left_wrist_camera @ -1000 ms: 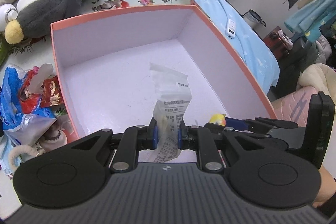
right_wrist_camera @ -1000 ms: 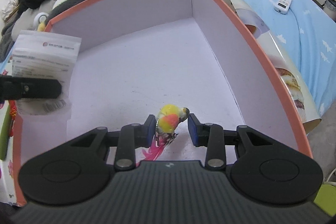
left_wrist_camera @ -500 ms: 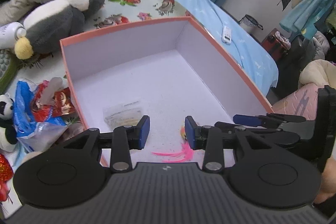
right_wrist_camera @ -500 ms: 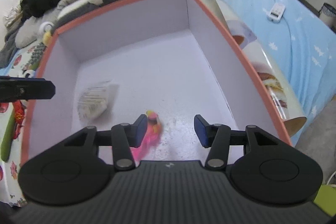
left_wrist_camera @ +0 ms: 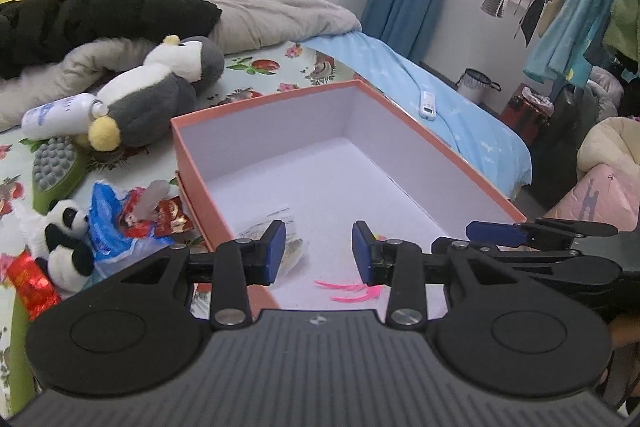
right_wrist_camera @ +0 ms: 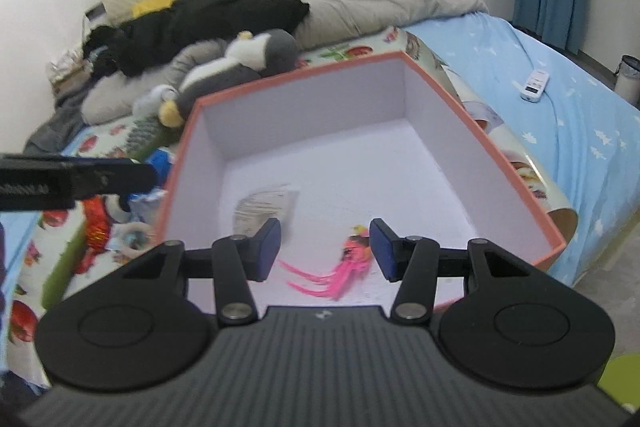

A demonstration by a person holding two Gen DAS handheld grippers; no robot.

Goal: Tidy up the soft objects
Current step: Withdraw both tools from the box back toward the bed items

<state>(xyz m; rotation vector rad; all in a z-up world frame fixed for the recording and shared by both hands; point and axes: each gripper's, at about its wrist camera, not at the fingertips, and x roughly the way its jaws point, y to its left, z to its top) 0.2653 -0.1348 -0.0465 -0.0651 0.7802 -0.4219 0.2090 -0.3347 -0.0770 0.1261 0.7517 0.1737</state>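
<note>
An orange box with a white inside (left_wrist_camera: 256, 103) (right_wrist_camera: 516, 183) lies open on the bed. On its floor lie a clear plastic packet with print (left_wrist_camera: 276, 223) (right_wrist_camera: 266, 207) and a small pink-feathered toy bird (right_wrist_camera: 350, 259), whose pink feathers show in the left wrist view (left_wrist_camera: 348, 291). My left gripper (left_wrist_camera: 319, 251) is open and empty above the box's near edge. My right gripper (right_wrist_camera: 325, 249) is open and empty above the bird. A grey and white plush penguin (left_wrist_camera: 156, 99) (right_wrist_camera: 240, 67) lies beyond the box.
Left of the box lie a small panda plush (left_wrist_camera: 66, 239), a blue plastic bag with red wrappers (left_wrist_camera: 116, 227), a white bottle (left_wrist_camera: 56, 115) and a green massage brush (left_wrist_camera: 52, 163). Black clothing (left_wrist_camera: 100, 7) and a grey quilt (left_wrist_camera: 272, 7) lie behind. A white remote (left_wrist_camera: 427, 105) lies on the blue sheet.
Both grippers opened: the left let go of the packet and the right let go of the bird, which now lie in the box. Both grippers have pulled back and up.
</note>
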